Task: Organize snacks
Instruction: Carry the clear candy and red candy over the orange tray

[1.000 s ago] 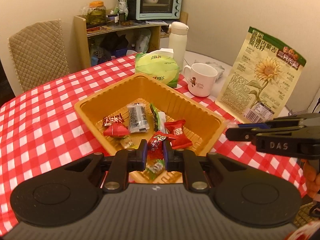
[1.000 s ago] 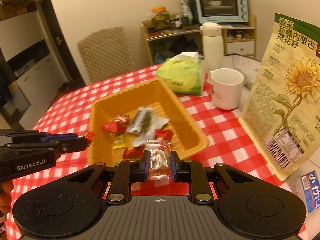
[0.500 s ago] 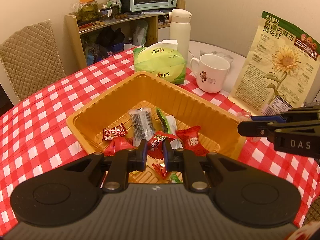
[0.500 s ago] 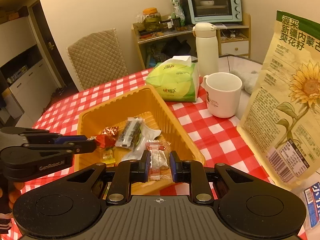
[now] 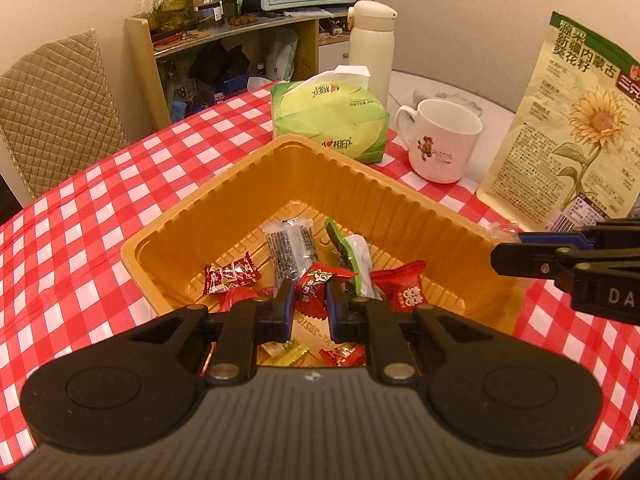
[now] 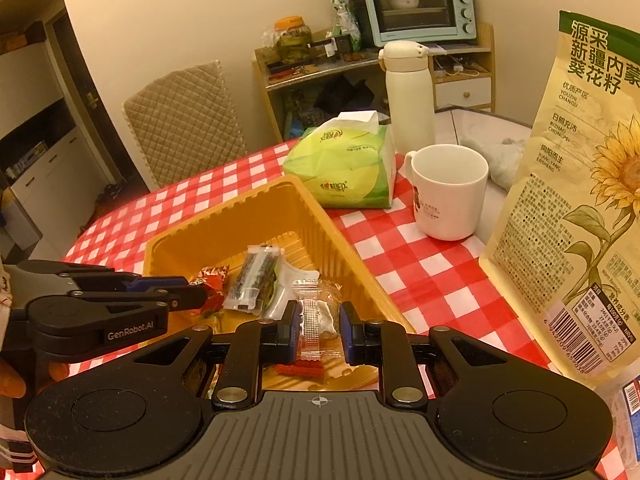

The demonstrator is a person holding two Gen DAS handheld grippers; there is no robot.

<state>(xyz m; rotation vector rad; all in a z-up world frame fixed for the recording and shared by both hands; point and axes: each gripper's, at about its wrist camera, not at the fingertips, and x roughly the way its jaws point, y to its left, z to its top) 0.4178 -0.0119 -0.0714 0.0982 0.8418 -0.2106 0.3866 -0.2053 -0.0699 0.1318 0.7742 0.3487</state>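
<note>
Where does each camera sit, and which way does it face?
Left wrist: on the left claw, tilted down at the orange tray; it grips a red candy.
Right wrist: on the right claw, facing the tray's right side; it grips a clear-wrapped candy; fingers show lower left.
Both share tray, mug, tissue pack.

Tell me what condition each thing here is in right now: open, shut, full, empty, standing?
Left gripper: fingers shut on a red candy.
Right gripper: fingers shut on a clear-wrapped candy.
Orange tray: holds several wrapped snacks.
White mug: upright, looks empty.
Thermos: upright, lid closed.
Tissue pack: open, a tissue sticking out.
Sunflower seed bag: standing upright.
</note>
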